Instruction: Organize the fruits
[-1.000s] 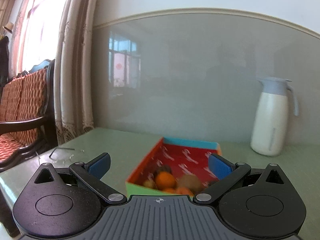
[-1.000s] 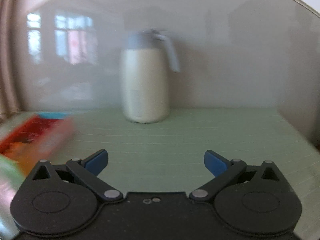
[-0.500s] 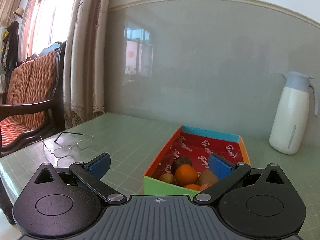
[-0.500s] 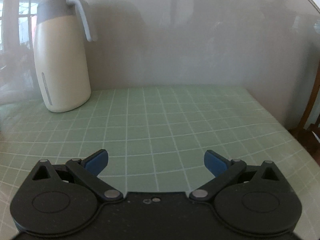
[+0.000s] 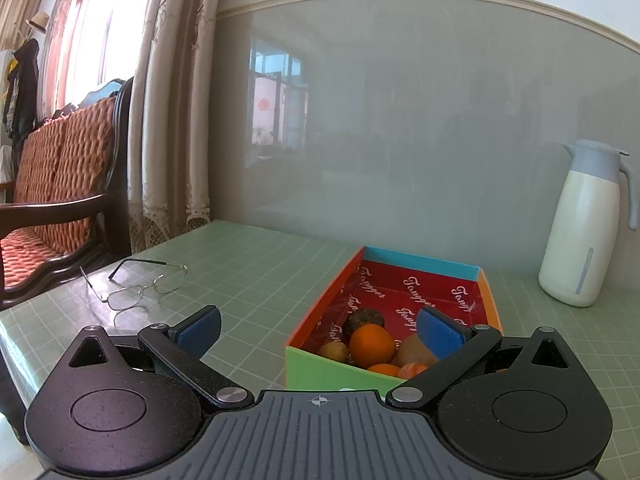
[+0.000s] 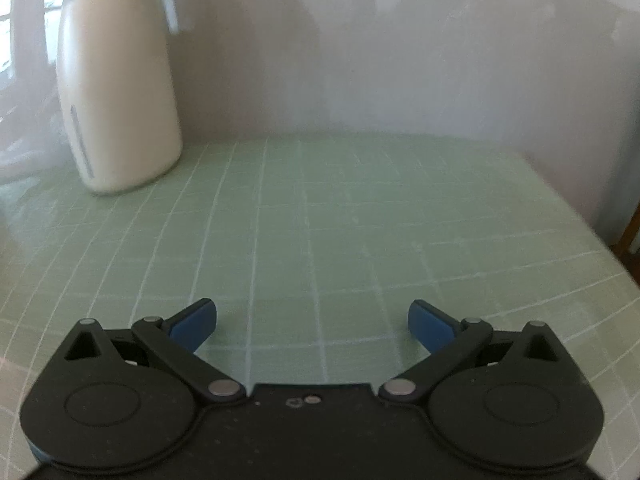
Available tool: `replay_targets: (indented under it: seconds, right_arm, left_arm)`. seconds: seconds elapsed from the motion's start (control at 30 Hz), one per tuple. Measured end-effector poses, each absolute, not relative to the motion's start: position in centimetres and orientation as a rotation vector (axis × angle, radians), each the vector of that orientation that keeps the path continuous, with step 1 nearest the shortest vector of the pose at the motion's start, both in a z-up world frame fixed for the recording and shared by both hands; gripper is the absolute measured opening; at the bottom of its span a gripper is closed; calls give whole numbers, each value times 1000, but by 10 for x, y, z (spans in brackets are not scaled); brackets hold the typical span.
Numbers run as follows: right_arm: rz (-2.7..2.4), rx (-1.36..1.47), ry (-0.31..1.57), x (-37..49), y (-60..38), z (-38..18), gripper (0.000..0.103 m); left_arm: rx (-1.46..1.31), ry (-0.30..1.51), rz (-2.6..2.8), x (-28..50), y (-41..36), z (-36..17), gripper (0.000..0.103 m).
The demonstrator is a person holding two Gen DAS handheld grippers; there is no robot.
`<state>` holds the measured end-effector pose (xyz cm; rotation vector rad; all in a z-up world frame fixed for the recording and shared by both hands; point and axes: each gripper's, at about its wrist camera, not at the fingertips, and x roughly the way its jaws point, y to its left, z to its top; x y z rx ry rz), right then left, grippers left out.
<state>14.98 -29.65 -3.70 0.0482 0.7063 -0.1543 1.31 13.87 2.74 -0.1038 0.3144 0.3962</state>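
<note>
Hovering left gripper (image 5: 318, 330) | jaws wide, empty | fruit box (image 5: 344, 372) ahead-right | right gripper (image 6: 312, 322) likewise spread, empty

My left gripper (image 5: 318, 330) is black with blue pads (image 5: 436, 332); my right gripper (image 6: 312, 324) is black and blue too; the table (image 5: 256, 276) is light green with thin white squares; the box (image 5: 332, 370) is green in front, orange on the sides, blue at the back, and red inside with white writing; one fruit (image 5: 371, 345) is bright orange; the jug (image 5: 580, 236) is cream white with a grey-blue top; the chair (image 5: 60, 160) has an orange woven pattern.
</note>
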Motion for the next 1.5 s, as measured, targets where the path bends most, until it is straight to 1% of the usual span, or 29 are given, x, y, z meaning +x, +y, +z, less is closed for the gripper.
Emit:
replay_targets:
  seconds: [0.33,0.63,0.73,0.9,1.17,1.33,1.5]
  right_arm:
    - [-155,40,709,152,-295,-37,103]
    - [-154,40,709,151,-295,-37,103]
    - [-154,40,709,151,-295,-37,103]
    - [-154,40,709,151,-295,-38,103]
    - [-154,40,709,151,-296,-38,103]
    - [-154,40,710,151,-296,-38,103]
    - [-154,40,710,151,-296,-37,103]
  left_arm:
    - [-127,294,409,7,143,29,103]
    - [-280,239,486,-13,179,29,103]
    - [-341,246,477,-15,191,23,103]
    - [-362,247,484,-20,208,17,103]
    - [-555,228,514,-32,253,0,103]
    - [-601,218,530,-34,264,-6,103]
    - [-589,216,539,-37,263,-5,103]
